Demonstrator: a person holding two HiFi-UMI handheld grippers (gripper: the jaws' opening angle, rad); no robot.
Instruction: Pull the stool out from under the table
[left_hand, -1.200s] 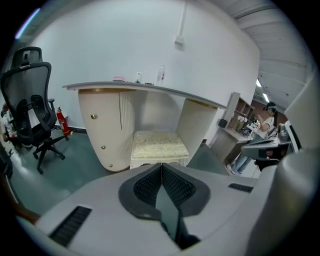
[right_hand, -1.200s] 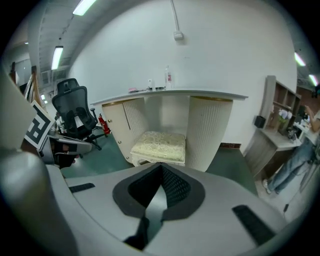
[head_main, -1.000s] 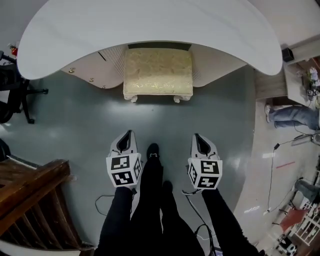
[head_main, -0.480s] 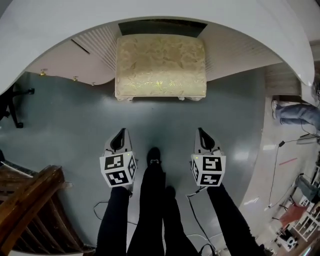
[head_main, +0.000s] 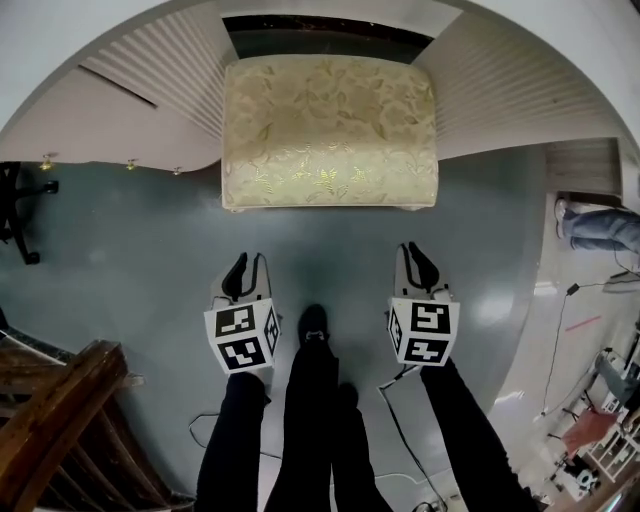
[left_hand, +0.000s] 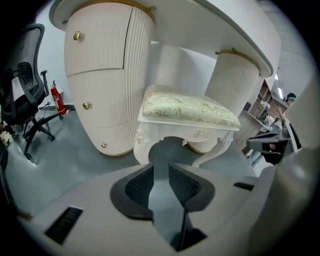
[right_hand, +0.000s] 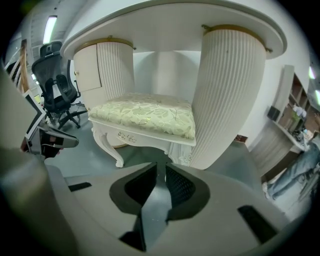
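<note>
Ahead, stool (head_main: 329, 130) clear of left gripper (head_main: 247, 268) and right gripper (head_main: 415, 262) fingers (right_hand: 182, 186).

The head camera looks steeply down, with the stool (head_main: 329, 130) close at 12 o'clock. The cameras on the left gripper (head_main: 245, 264) and right gripper (head_main: 415, 256) sit low, facing the stool's front from its 7 and 5 o'clock. All three views share the stool and table (head_main: 520, 90)

Cream-cushioned stool (head_main: 329, 130) (upright) under table (head_main: 560, 60)
</note>
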